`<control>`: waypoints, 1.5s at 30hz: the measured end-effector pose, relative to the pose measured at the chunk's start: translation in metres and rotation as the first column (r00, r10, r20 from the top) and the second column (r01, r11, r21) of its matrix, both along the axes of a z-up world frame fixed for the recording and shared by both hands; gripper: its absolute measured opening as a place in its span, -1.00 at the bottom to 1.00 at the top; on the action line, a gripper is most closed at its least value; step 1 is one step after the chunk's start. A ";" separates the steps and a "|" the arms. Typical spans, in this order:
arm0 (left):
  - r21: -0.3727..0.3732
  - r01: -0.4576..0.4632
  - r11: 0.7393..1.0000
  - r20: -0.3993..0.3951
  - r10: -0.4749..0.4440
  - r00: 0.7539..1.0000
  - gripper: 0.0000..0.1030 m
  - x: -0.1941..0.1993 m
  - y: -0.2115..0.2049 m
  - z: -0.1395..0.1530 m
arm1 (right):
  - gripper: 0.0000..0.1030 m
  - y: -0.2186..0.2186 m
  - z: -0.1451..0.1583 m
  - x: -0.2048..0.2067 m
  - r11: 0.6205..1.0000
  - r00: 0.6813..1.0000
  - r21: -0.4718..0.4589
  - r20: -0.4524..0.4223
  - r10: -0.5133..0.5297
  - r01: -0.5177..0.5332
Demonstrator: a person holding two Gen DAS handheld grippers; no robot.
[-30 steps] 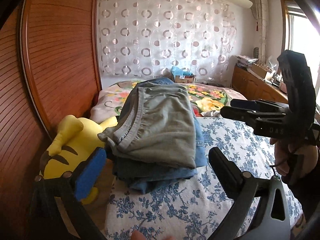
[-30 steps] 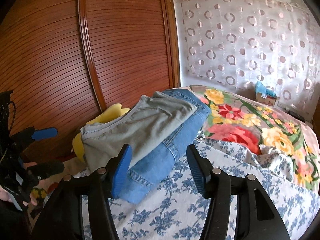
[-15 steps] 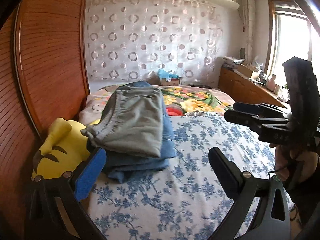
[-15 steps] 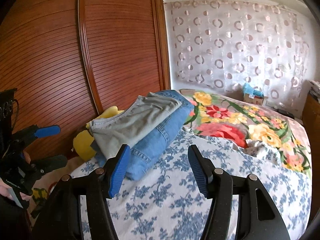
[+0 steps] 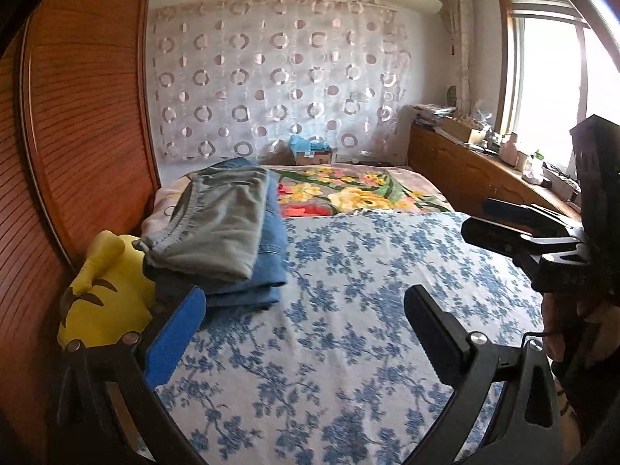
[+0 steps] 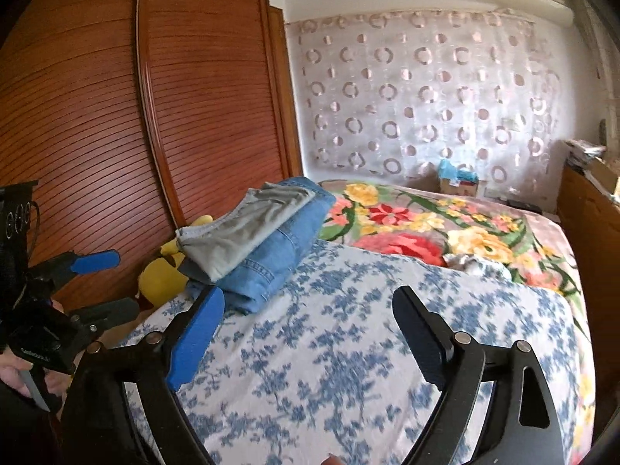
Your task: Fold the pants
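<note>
Left wrist view puts the folded grey pants (image 5: pixel 217 228) at about ten o'clock, lying flat on top of a folded pair of blue jeans (image 5: pixel 267 271), the stack sitting at the left edge of the bed (image 5: pixel 348 310) just beside a yellow plush toy (image 5: pixel 100 294). Over the last second the stack has shrunk and slid from the middle of both views toward the upper left, so both grippers have been drawn back and away from it while the stack itself looks undisturbed. The left gripper (image 5: pixel 306 333) has its jaws wide apart with nothing between them, only blue-flowered sheet; the right gripper (image 6: pixel 310 333) is the same, jaws spread and empty, and shows at three o'clock in the left view. In the right wrist view the stack sits near eleven o'clock, against the wooden wardrobe doors (image 6: pixel 116 116). My reading: the fold is finished, the pants have been set down, and the hands are retreating with nothing left to do.
</note>
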State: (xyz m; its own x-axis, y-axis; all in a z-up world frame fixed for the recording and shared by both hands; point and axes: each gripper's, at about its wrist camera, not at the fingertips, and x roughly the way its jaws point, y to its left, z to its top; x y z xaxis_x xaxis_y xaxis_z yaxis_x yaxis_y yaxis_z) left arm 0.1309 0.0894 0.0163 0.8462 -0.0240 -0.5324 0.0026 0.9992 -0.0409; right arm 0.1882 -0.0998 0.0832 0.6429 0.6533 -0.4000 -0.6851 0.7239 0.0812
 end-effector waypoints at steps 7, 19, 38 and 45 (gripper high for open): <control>-0.016 0.029 0.999 0.004 -0.029 1.000 0.99 -0.019 -0.023 -0.002 | 0.75 -0.018 -0.004 -0.037 0.996 0.996 -0.015 0.018 -0.089 0.089; -0.002 0.046 0.999 0.021 -0.046 0.999 0.99 -0.056 -0.058 0.006 | 0.75 -0.039 0.003 -0.098 0.968 0.968 0.009 0.020 -0.252 0.252; 0.010 0.050 0.999 0.123 -0.051 0.991 0.99 -0.098 -0.079 0.055 | 0.76 -0.061 0.010 -0.147 0.938 0.938 0.062 0.056 -0.343 0.340; 0.018 0.026 1.000 0.145 -0.029 0.989 0.99 -0.108 -0.078 0.064 | 0.76 -0.066 0.014 -0.158 0.942 0.940 0.080 0.081 -0.333 0.326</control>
